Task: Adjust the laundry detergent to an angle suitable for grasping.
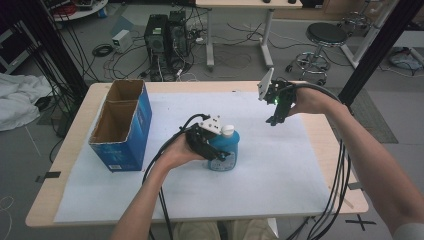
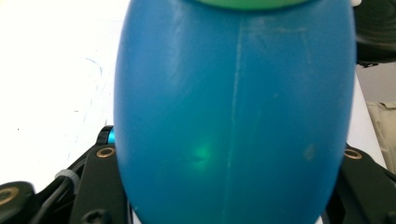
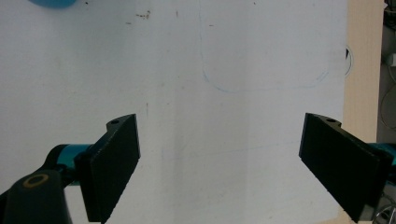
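Bottle first: in the high view your left tool is clamped on this blue bottle, which stands upright with its white cap on top, on the white sheet near the middle of the table. Your right tool hangs above the sheet, well apart from the bottle, jaws pointing down. A blue cardboard box with 2 open compartments sits at the table's left side.

From the left tool's view, the bottle's blue body sits right up against the camera, between the 2 black jaws, held.

From the right tool's view, your jaws stand wide apart with just the white sheet under them; a sliver of the bottle peeks in at the top left.
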`<state>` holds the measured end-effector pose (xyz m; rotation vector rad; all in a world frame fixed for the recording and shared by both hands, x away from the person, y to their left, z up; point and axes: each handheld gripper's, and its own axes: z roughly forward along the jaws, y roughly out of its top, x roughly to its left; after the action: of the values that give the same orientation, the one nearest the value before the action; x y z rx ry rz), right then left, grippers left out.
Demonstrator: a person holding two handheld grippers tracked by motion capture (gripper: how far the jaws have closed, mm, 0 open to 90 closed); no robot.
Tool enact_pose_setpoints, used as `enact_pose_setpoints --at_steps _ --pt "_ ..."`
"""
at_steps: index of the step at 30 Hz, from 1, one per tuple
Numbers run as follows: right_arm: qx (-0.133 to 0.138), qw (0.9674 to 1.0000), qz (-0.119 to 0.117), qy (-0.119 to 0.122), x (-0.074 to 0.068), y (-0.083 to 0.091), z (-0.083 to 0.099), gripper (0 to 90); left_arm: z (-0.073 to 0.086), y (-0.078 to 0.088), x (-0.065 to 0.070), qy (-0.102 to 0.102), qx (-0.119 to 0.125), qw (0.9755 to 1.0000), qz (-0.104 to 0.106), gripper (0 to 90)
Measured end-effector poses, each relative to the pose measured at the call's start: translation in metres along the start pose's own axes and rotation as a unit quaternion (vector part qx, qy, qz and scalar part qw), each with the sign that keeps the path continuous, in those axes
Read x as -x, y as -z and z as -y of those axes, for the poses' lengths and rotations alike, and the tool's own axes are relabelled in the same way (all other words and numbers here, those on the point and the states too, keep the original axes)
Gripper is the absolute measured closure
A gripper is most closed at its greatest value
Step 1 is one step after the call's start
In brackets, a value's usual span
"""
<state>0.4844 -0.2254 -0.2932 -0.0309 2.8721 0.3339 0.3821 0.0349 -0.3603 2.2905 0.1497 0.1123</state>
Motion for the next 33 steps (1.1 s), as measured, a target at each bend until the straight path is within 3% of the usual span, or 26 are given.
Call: enact_pose_setpoints --at_steps 8,13,25,33 --pt "-0.001 1.0000 0.001 0.000 0.000 0.000 0.001 11.6 -0.001 -0.004 0.001 -0.001 -0.012 0.9999 -0.004 38.9" --pt "-0.001 1.0000 0.001 -0.001 0.000 0.000 0.001 11.5 -0.001 -0.003 0.001 -0.001 -0.007 0.9999 -0.008 35.3" --pt "-0.003 1.0000 -0.001 0.001 -0.001 -0.001 0.000 11.5 0.000 0.004 0.001 0.007 0.002 0.9998 -0.017 26.4" --pt "-0.006 1.0000 -0.001 0.003 -0.001 -0.002 -0.001 11.5 -0.005 0.012 0.002 0.005 -0.008 0.9995 -0.029 19.0"
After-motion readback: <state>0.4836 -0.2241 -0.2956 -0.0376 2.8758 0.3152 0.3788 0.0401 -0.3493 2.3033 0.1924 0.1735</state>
